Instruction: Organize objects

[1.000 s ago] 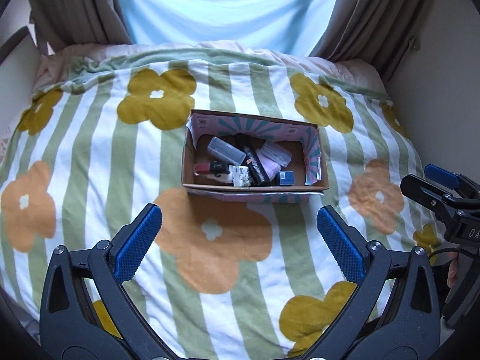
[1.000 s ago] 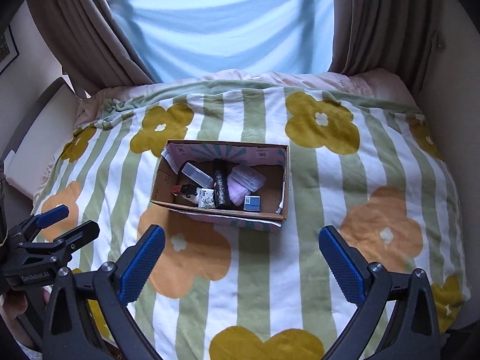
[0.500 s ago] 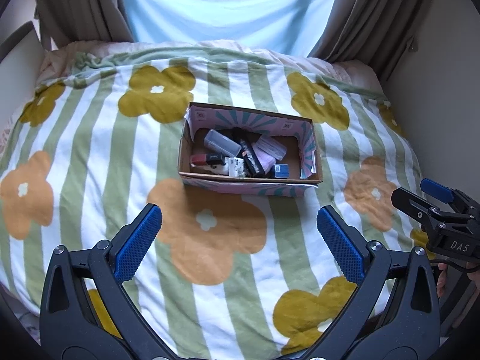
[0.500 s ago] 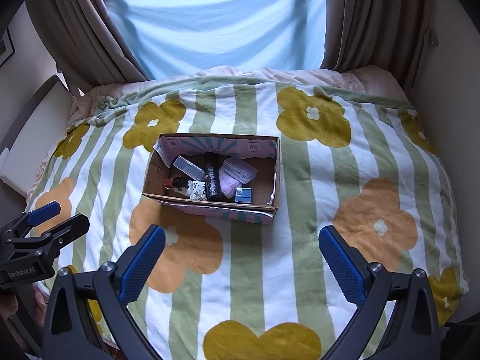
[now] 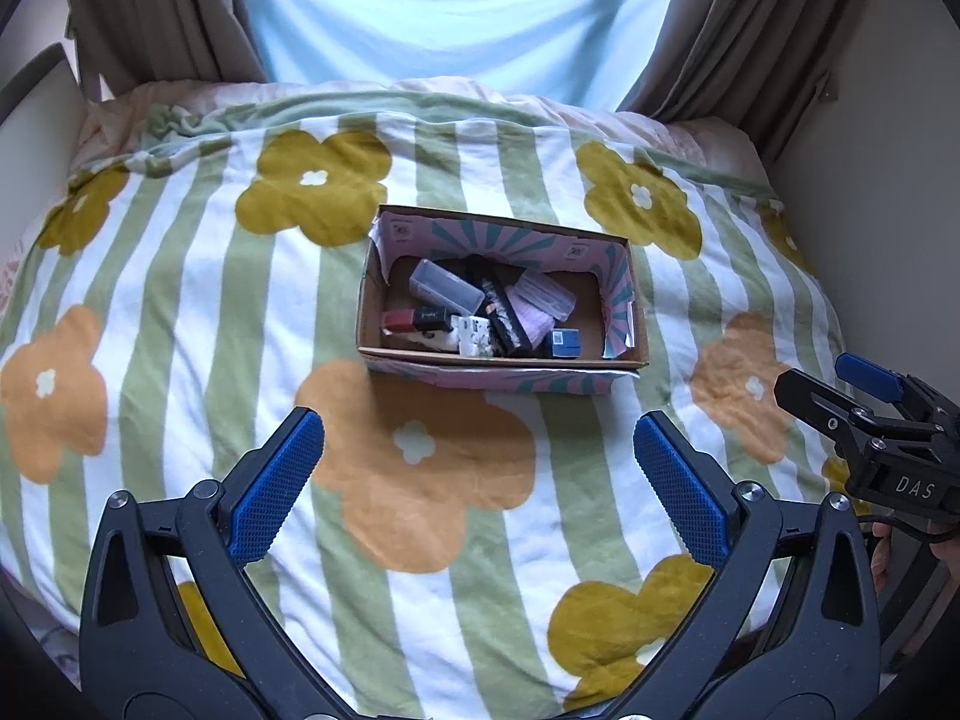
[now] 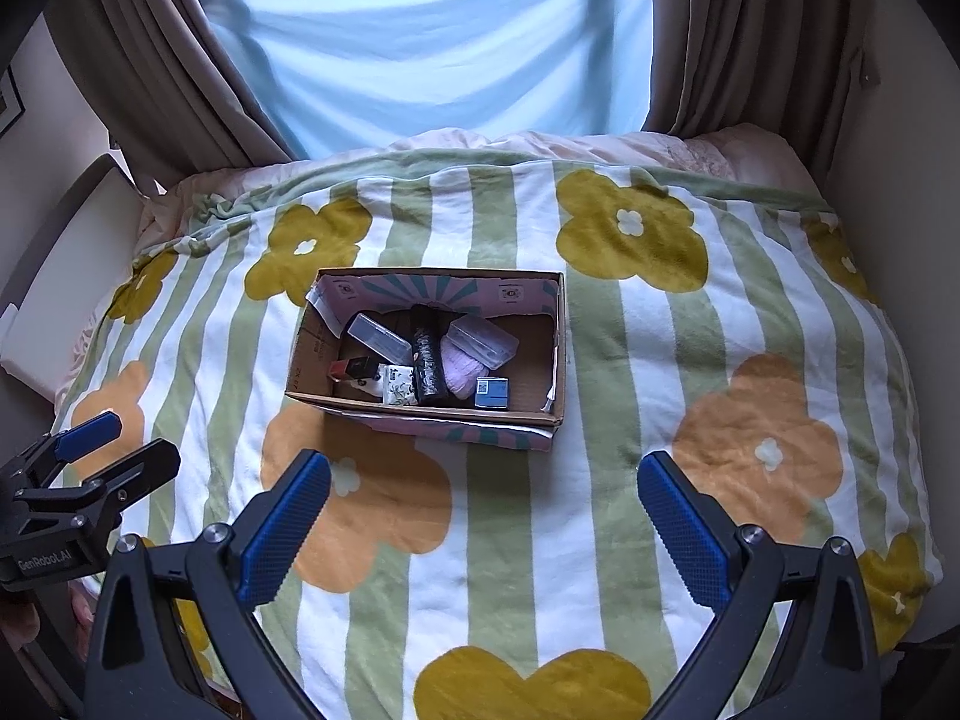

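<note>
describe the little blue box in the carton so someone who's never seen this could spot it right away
On the flower-and-stripe blanket sits an open cardboard carton with a pink and teal patterned lining. Look along its near wall, toward the right end of the clutter, beside the lilac cloth. The small blue box is the only blue item inside, with a pale square label on top.

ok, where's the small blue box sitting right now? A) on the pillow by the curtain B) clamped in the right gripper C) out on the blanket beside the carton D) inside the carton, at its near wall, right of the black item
D: the small blue box lies inside the cardboard carton at its near wall, just right of the black item; the left gripper and right gripper both hang open and empty over the blanket.
</note>
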A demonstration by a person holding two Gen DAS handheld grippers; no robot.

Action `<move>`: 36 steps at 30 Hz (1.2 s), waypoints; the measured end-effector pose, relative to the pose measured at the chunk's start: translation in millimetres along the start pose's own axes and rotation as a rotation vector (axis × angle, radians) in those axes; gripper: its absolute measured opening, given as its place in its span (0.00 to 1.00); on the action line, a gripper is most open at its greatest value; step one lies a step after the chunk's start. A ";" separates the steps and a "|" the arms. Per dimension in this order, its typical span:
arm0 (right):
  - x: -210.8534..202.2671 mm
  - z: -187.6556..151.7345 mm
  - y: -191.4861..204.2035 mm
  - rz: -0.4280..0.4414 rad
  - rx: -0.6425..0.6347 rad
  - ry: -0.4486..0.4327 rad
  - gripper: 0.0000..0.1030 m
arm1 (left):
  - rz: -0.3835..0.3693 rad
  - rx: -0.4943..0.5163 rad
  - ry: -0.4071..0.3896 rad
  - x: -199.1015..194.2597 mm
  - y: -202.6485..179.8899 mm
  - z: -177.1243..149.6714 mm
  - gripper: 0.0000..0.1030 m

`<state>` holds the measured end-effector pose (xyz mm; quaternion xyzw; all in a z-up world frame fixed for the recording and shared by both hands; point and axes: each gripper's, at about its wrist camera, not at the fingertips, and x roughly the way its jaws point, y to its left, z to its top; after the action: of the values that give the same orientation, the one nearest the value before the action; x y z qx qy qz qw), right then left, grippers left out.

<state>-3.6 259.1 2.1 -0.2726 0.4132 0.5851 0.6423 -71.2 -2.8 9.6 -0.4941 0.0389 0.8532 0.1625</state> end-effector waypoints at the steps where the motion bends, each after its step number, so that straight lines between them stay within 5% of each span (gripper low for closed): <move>1: -0.1 0.2 -0.3 -0.001 -0.003 -0.001 0.99 | 0.001 0.001 0.000 -0.1 0.0 0.0 1.00; 36: 5.2 -1.0 3.1 -0.010 0.010 -0.003 0.99 | 0.020 0.033 -0.009 0.7 8.2 4.4 1.00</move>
<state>-6.9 261.5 -2.4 -0.2706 0.4136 0.5802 0.6474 -77.7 -9.4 10.4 -0.4872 0.0574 0.8562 0.1624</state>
